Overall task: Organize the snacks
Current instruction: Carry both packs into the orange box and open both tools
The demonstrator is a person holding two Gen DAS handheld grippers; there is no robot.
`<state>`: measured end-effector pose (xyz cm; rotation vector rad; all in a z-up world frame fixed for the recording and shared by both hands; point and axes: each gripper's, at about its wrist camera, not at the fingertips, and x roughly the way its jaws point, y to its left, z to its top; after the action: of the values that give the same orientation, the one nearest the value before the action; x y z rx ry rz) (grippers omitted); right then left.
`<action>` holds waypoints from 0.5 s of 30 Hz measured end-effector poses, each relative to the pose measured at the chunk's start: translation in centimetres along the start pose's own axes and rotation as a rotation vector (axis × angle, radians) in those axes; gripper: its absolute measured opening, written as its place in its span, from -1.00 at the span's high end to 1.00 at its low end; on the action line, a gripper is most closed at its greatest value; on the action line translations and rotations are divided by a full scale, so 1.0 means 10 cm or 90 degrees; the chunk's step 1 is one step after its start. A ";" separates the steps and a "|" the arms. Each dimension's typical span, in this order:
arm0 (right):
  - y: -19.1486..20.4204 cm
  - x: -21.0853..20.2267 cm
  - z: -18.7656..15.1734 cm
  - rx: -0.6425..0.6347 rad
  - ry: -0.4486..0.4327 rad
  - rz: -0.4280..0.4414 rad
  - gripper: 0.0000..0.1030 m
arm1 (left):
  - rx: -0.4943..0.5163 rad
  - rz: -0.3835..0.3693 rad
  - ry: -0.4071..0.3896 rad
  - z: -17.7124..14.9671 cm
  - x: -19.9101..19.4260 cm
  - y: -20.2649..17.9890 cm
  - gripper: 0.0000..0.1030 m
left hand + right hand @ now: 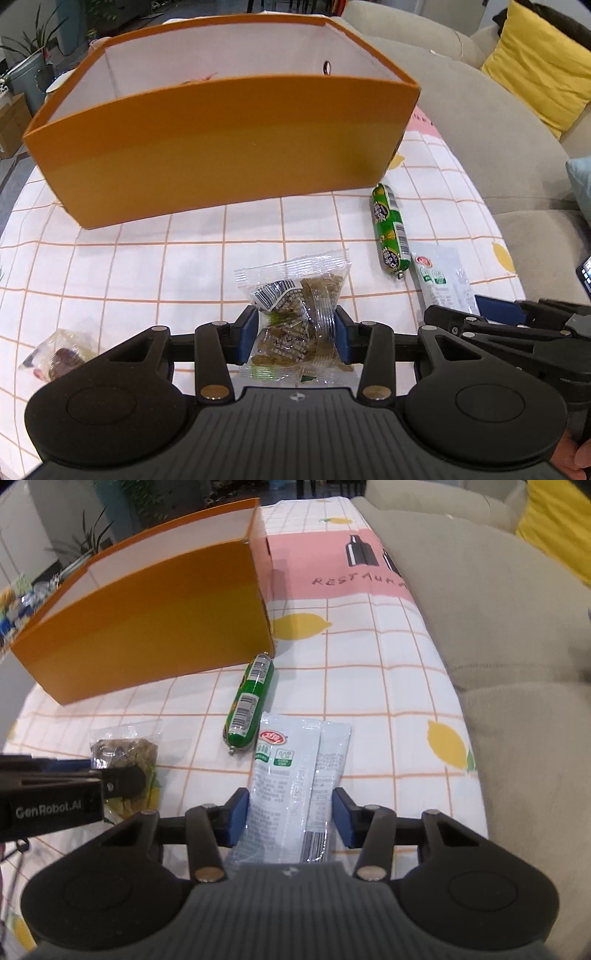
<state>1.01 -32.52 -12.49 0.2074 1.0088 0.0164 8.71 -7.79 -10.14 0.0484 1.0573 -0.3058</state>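
An orange box (221, 147) with a white inside stands open on the checked tablecloth; it also shows in the right wrist view (147, 620). My left gripper (295, 338) is shut on a clear packet of brown snacks (295, 295), pinching its middle. My right gripper (290, 818) straddles a white snack pouch (291, 775) that lies flat; the pads touch or nearly touch its sides. A green sausage stick (389, 230) lies beside the box's right corner, also in the right wrist view (249, 701). The white pouch shows in the left wrist view (443, 280).
A small clear-wrapped dark sweet (59, 356) lies at the left on the tablecloth (147, 266). A beige sofa (480, 122) with a yellow cushion (535, 66) runs along the table's right edge. Plants and a bin (26, 77) stand beyond the box.
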 end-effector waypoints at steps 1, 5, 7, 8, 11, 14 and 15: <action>0.00 -0.02 -0.01 0.005 0.001 0.002 0.10 | -0.005 -0.001 -0.003 0.00 -0.04 0.02 0.08; 0.05 -0.15 -0.02 0.003 -0.011 0.002 0.10 | -0.025 -0.006 -0.019 0.00 -0.20 0.08 0.08; 0.07 -0.24 -0.01 0.003 -0.019 0.005 0.10 | -0.033 -0.008 -0.029 0.00 -0.30 0.10 0.08; 0.09 -0.29 -0.01 0.002 -0.024 0.006 0.10 | -0.036 -0.009 -0.034 0.01 -0.35 0.11 0.08; 0.16 -0.44 0.01 -0.005 -0.044 0.011 0.10 | -0.044 -0.011 -0.054 0.03 -0.51 0.13 0.08; 0.24 -0.60 0.05 -0.011 -0.068 0.019 0.11 | -0.050 -0.014 -0.076 0.08 -0.67 0.14 0.08; 0.26 -0.65 0.06 -0.012 -0.078 0.024 0.11 | -0.051 -0.014 -0.083 0.11 -0.71 0.13 0.08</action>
<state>-1.74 -30.77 -6.26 0.2080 0.8830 0.0460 6.81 -5.14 -3.62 -0.0545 0.9404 -0.2828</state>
